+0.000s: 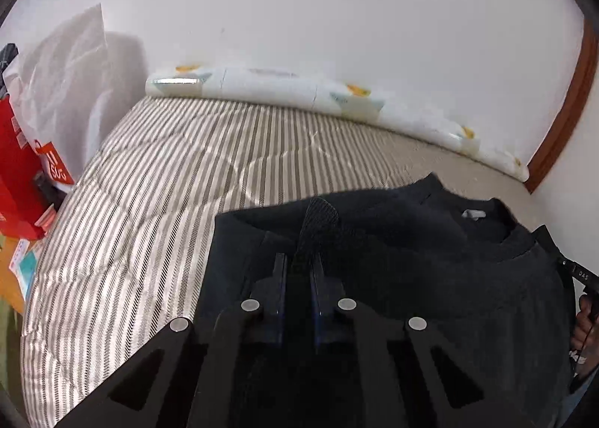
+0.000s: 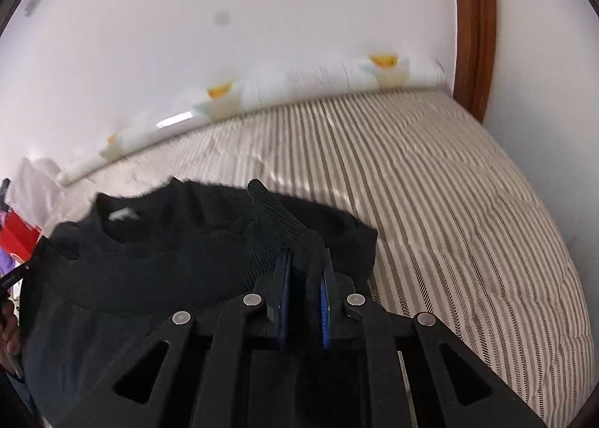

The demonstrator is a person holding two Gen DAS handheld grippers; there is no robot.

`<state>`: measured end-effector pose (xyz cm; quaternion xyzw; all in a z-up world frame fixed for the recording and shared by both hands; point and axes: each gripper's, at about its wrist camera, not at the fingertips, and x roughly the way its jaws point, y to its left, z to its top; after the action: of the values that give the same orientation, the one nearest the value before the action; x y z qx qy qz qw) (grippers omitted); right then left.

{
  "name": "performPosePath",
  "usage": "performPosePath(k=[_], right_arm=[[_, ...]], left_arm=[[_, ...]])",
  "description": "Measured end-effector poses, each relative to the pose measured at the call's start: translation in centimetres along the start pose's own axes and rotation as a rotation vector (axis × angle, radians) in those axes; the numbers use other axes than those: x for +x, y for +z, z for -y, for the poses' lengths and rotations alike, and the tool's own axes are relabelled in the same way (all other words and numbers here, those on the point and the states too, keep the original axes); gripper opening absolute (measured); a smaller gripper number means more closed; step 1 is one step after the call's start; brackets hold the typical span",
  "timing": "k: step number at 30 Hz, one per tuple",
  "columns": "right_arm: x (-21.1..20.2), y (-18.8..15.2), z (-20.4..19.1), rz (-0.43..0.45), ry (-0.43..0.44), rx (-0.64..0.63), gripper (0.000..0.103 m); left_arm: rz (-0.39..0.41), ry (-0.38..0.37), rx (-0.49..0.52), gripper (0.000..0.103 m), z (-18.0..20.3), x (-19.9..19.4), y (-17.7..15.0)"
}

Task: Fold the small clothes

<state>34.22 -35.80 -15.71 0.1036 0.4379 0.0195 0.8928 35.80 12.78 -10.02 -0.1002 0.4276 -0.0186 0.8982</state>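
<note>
A black sweatshirt [image 1: 430, 240] lies on the striped bed cover [image 1: 149, 181], its collar and white neck label [image 1: 472, 214] towards the wall. My left gripper [image 1: 298, 263] is shut on a ribbed black fold of the sweatshirt's left side, and the cloth sticks up between the pads. In the right wrist view the same sweatshirt [image 2: 168, 240] lies to the left, and my right gripper [image 2: 304, 259] is shut on a ribbed black fold at its right side. The other hand-held gripper [image 1: 578, 272] shows at the right edge.
A white patterned bolster [image 1: 299, 94] runs along the wall at the far edge of the bed. Red boxes and a white plastic bag [image 1: 67, 64] stand at the left. A brown wooden frame [image 2: 475, 23] rises at the right. Bare striped cover [image 2: 468, 211] spreads right of the sweatshirt.
</note>
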Motion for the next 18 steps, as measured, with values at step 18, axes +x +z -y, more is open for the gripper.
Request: performPosePath(k=[18], right_arm=[[-5.4, -6.0, 0.0, -0.034, -0.152, -0.098, 0.035]], left_arm=[[-0.053, 0.09, 0.081, 0.038, 0.9, -3.0, -3.5]])
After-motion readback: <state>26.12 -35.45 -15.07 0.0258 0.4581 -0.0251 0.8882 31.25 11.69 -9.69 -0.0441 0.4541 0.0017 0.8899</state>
